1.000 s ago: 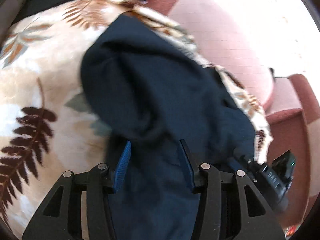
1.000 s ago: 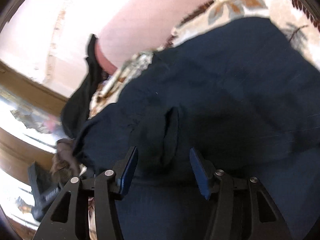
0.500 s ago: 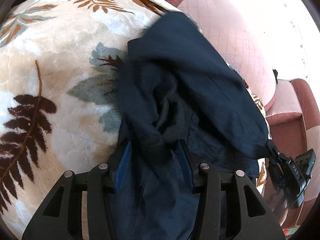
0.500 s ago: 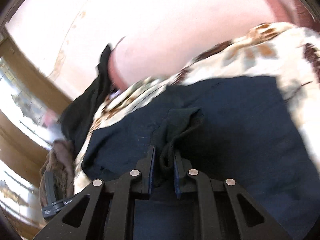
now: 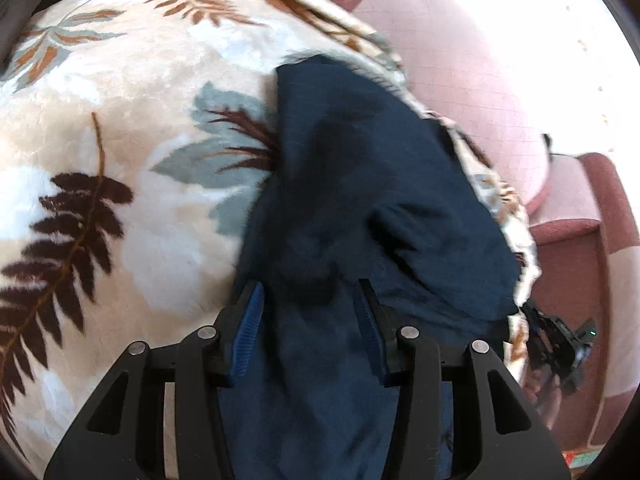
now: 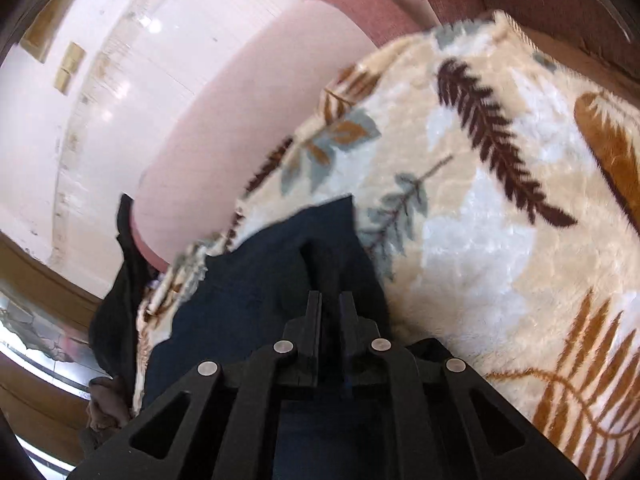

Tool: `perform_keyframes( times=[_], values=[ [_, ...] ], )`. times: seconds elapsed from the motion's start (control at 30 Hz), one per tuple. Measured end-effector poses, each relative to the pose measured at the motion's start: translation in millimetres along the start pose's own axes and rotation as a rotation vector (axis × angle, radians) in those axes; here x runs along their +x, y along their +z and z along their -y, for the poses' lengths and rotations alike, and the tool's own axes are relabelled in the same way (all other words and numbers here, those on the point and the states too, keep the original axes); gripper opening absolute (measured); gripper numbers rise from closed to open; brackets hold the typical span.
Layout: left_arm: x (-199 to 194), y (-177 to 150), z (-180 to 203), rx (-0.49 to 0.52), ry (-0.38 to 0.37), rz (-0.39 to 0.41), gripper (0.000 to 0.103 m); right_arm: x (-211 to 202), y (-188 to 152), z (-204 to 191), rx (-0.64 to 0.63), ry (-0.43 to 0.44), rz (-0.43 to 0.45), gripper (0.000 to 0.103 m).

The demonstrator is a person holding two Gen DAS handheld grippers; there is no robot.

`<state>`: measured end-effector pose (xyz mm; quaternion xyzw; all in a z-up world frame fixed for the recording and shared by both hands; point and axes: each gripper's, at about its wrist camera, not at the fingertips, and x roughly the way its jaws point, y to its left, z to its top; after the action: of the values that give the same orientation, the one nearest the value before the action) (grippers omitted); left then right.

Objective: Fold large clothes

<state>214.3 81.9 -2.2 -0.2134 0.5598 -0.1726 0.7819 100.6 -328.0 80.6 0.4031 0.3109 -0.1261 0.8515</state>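
A dark navy garment (image 5: 360, 208) lies bunched on a cream blanket with fern leaf print (image 5: 100, 140). My left gripper (image 5: 310, 304) is open, its blue-padded fingers (image 5: 248, 328) straddling a raised fold of the garment. In the right wrist view the same garment (image 6: 248, 300) hangs over the blanket (image 6: 500, 200), and my right gripper (image 6: 330, 300) is shut on a pinch of its cloth. The right gripper's body also shows at the lower right of the left wrist view (image 5: 560, 344).
A pink sofa arm (image 5: 472, 72) and a red-brown cushion (image 5: 592, 208) border the blanket. In the right wrist view another dark cloth (image 6: 120, 300) hangs over the sofa arm (image 6: 240, 112), with a wooden ledge (image 6: 32, 280) beyond.
My right gripper closed on a fold of the navy garment and has pulled it up and across the blanket. The garment is more gathered. My left gripper stays open around a fold.
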Motion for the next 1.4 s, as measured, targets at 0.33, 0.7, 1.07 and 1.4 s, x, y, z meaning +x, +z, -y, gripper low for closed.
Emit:
perform_keyframes(
  times=[0.33,0.7,1.07,1.4],
  values=[
    [-15.6,39.5,51.6,0.109,0.052,0.107,0.046,27.6,-23.7,-36.2,-0.216,0.009,-0.13,0.013],
    [19.0,27.6,17.3,0.127,0.231,0.002,0.053,21.2,-10.9,-9.1,-0.153,-0.112,-0.158,0.024],
    [31.4,-46.4,46.1,0.347,0.363,-0.046,0.058,36.0,-71.2,-4.4,-0.216,-0.132,-0.333,0.015],
    [-33.0,-175.5,21.6,0.48,0.292,-0.181,0.058,-60.4,-151.2,13.3,-0.328,-0.154,-0.534,0.037]
  ],
)
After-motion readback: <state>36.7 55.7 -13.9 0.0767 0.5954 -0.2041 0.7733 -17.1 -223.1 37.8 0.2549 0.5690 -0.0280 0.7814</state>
